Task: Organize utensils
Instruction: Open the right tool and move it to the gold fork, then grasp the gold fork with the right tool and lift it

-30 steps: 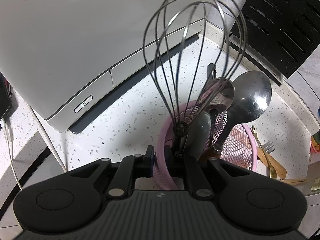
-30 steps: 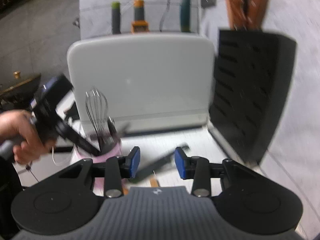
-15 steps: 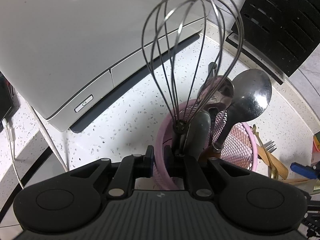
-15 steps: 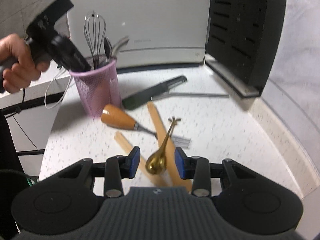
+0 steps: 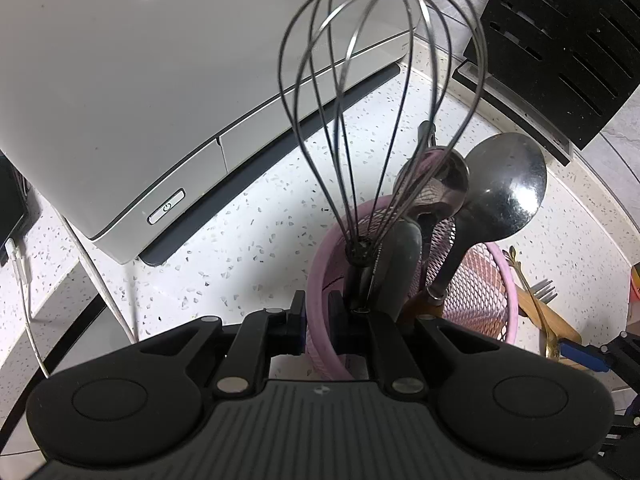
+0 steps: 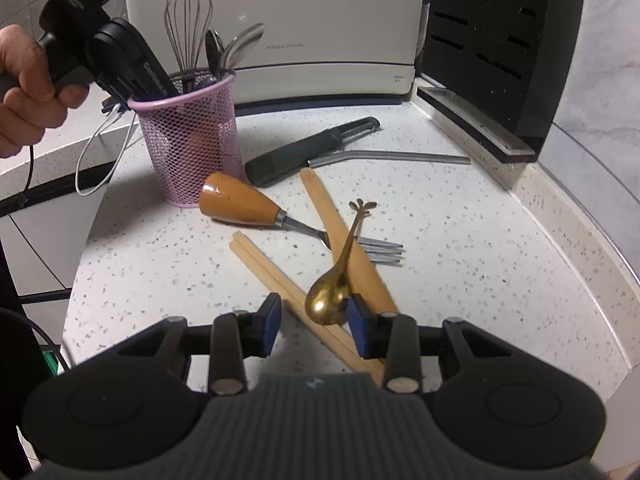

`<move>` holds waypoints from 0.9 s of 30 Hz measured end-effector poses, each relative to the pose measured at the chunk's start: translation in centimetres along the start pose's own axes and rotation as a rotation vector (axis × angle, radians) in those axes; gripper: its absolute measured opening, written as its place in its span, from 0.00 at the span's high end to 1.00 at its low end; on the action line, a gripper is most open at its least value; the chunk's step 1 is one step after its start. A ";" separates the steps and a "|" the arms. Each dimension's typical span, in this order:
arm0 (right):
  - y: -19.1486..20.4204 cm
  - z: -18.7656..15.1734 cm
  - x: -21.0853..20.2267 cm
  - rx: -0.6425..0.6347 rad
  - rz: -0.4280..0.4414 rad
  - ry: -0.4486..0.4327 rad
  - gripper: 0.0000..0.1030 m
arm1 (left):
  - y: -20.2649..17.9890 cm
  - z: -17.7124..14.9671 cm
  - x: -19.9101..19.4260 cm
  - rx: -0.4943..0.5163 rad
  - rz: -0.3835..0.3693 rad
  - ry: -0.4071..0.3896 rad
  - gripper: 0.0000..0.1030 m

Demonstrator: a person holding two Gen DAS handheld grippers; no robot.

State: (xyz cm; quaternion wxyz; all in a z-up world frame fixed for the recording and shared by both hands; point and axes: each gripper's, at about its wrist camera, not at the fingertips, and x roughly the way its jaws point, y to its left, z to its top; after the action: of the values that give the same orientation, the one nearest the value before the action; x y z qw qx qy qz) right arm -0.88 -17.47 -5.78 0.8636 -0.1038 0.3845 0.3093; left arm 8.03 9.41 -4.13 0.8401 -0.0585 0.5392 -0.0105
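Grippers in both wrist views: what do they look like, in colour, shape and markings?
Both are matte black. The right gripper has a ribbed grey-black body, two round discs, silver pivot pins and blue pads on its fingers. The left gripper is built the same; seen from the right wrist it carries white lettering, too blurred to read, and a thin dark cable.

From my remote station I see a white speckled countertop with a raised curved edge on the right. A white appliance with a power button stands at the back. Beside it sits a black slotted block. Grey marbled wall rises behind. Light glints off the appliance.
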 end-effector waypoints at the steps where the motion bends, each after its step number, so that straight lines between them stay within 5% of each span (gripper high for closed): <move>1: 0.0 0.0 0.1 0.003 -0.002 0.004 0.69 | 0.0 0.0 0.0 0.001 0.000 0.000 0.89; 12: -0.2 0.9 -0.1 0.009 -0.010 -0.017 0.81 | 0.1 0.0 -0.1 -0.001 -0.008 -0.001 0.89; 15: -0.3 1.1 -0.4 0.007 -0.009 -0.024 0.94 | 0.1 0.0 -0.1 0.001 -0.006 -0.001 0.89; 27: 0.2 1.0 0.3 -0.001 0.021 -0.003 0.96 | 0.1 0.0 -0.1 0.001 -0.007 0.000 0.89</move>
State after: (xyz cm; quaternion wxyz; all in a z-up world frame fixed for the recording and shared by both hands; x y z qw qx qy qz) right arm -0.23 -16.72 -5.27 0.8607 -0.0999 0.3840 0.3189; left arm 7.98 9.46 -4.08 0.8400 -0.0600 0.5390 -0.0139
